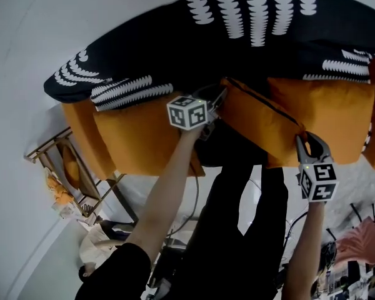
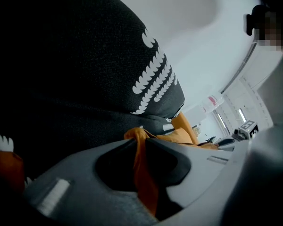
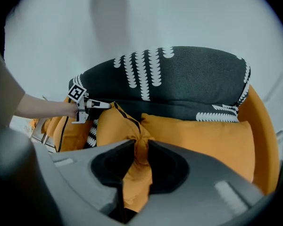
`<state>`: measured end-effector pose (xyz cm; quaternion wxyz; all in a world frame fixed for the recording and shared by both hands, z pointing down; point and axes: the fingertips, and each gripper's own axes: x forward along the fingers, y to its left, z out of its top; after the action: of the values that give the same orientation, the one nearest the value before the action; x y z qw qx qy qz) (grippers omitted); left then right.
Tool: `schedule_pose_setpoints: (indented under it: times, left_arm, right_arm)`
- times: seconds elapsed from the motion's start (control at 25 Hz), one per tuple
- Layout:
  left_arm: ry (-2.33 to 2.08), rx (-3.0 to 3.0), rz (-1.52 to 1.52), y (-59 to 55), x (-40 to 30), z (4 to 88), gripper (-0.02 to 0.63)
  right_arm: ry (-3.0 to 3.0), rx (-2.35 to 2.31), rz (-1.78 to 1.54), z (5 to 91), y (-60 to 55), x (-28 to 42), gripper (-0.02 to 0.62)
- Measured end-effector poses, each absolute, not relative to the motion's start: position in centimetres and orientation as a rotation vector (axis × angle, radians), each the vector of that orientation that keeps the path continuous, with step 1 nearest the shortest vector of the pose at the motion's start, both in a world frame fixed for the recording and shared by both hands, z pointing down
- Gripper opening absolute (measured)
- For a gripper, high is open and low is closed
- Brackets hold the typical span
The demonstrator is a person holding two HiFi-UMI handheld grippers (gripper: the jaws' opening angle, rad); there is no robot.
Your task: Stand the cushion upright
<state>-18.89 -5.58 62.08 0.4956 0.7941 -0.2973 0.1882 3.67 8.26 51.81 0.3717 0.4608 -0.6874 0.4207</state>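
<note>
Two hand-held grippers clamp the orange cushion (image 1: 256, 120) by opposite corners. The left gripper (image 1: 216, 99) has its fingers drawn almost together on a thin fold of orange fabric. The right gripper (image 1: 307, 144) has its fingers a little wider apart, pressed on a bunched corner. The cushion stretches tilted from one pair of fingers to the other. Just beyond the left fingers lies a black, white-patterned cushion (image 1: 237, 36). A second orange cushion (image 1: 328, 114) stands just behind the right fingers.
</note>
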Motion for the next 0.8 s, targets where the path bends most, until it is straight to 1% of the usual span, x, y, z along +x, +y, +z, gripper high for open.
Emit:
schedule_pose_setpoints:
  times: [0.28,0.56,0.8]
  left_arm:
    - [-0.850,1.968,0.396,-7.7,-22.1,58.4,0.055]
    - [-1.020,1.992,0.334,-10.7,-27.0,54.7,0.052]
    - [-1.154,1.974,0.307,-12.3,-30.6,53.6,0.052]
  right_arm:
    - [-1.836,1.146,1.049,50.9,6.3,1.5,0.087]
    - [-1.930,1.103,0.966,50.2,1.4,-1.7,0.086]
    - [-1.985,1.076,0.873,51.0,-3.1,-3.9,0.086]
